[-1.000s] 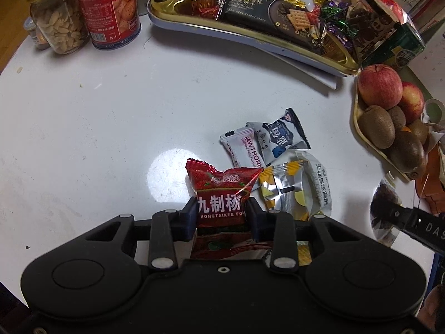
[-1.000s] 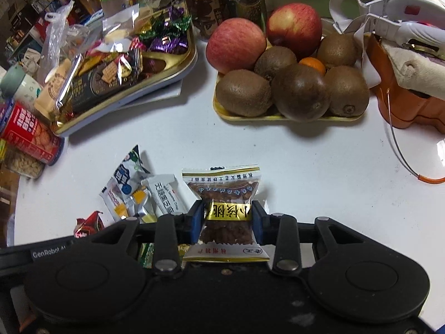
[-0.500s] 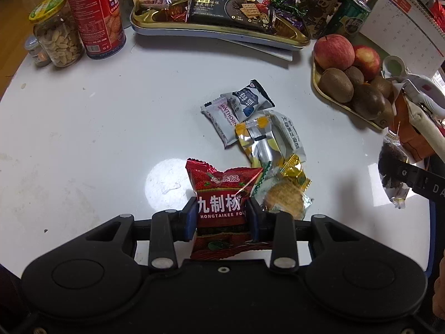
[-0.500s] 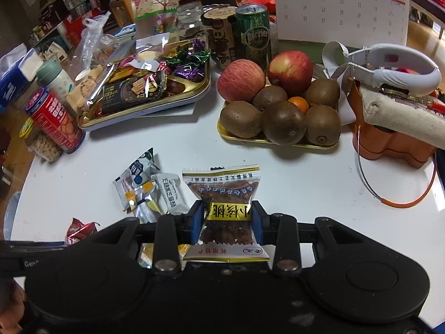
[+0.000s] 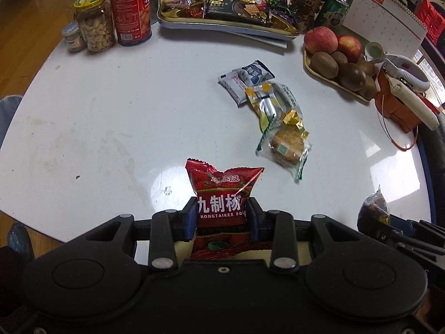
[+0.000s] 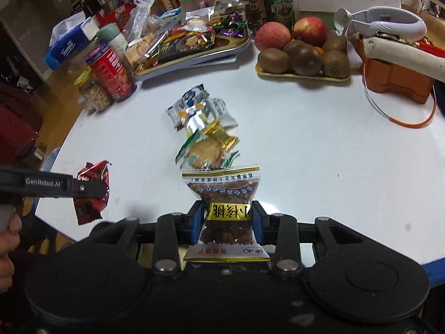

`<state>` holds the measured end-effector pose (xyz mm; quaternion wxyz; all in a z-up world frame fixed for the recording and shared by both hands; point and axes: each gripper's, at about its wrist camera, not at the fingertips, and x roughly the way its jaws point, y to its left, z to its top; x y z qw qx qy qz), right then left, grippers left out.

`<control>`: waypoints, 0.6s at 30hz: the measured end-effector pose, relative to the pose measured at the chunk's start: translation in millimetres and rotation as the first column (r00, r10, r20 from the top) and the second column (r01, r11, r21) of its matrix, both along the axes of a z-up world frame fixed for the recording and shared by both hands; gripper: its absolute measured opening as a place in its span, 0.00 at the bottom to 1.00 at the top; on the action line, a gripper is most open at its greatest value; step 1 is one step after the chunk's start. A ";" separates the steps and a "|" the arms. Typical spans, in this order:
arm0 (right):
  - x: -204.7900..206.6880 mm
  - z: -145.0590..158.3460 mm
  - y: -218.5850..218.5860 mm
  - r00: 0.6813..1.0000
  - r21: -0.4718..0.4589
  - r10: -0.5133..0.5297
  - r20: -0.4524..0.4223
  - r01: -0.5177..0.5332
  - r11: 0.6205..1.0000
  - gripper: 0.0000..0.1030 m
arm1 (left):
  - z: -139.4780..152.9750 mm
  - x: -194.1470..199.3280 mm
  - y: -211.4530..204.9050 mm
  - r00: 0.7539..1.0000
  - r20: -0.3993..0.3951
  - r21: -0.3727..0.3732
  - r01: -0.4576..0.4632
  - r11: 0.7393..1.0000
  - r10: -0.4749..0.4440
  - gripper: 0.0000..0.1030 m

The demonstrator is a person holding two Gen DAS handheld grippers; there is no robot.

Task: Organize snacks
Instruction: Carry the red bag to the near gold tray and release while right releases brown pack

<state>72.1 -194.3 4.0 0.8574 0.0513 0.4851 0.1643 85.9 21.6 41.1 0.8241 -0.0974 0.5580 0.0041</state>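
Observation:
My left gripper (image 5: 222,213) is shut on a red snack packet (image 5: 222,192), held above the near edge of the white table (image 5: 111,111). My right gripper (image 6: 226,217) is shut on a clear packet of brown walnuts with a gold band (image 6: 222,192). In the right wrist view the left gripper (image 6: 91,189) shows at the left with its red packet (image 6: 90,175). A small heap of loose snack packets (image 5: 267,103) lies mid-table, with a round biscuit in clear wrap (image 5: 286,147) nearest me. A gold tray of snacks (image 5: 228,14) stands at the far side.
A red can (image 5: 129,8) and a nut jar (image 5: 94,22) stand far left. A fruit tray with apples and kiwis (image 5: 339,61) and an orange pouch (image 5: 397,105) sit at the right. A desk calendar (image 5: 383,16) stands behind. A hand (image 6: 8,239) shows lower left.
Both grippers have pulled back from the loose packets toward the near table edge, each keeping its packet. The tray, jars and fruit now look farther away.

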 end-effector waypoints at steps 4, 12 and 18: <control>-33.0 -4.8 -2.8 1.000 -0.004 0.011 0.021 -0.011 1.000 0.37 | -3.6 -28.5 -6.2 1.000 -0.001 -0.012 0.015 1.000 -0.015 0.43; -75.7 -18.8 -27.1 0.998 0.048 -0.067 -0.006 0.068 0.997 0.37 | -14.2 -86.2 -26.3 0.998 0.022 0.004 0.054 0.999 -0.054 0.43; -90.5 -21.5 -29.9 0.998 0.062 -0.057 0.003 0.057 0.996 0.37 | -24.8 -110.0 -43.4 0.994 0.069 -0.015 0.092 0.996 -0.091 0.43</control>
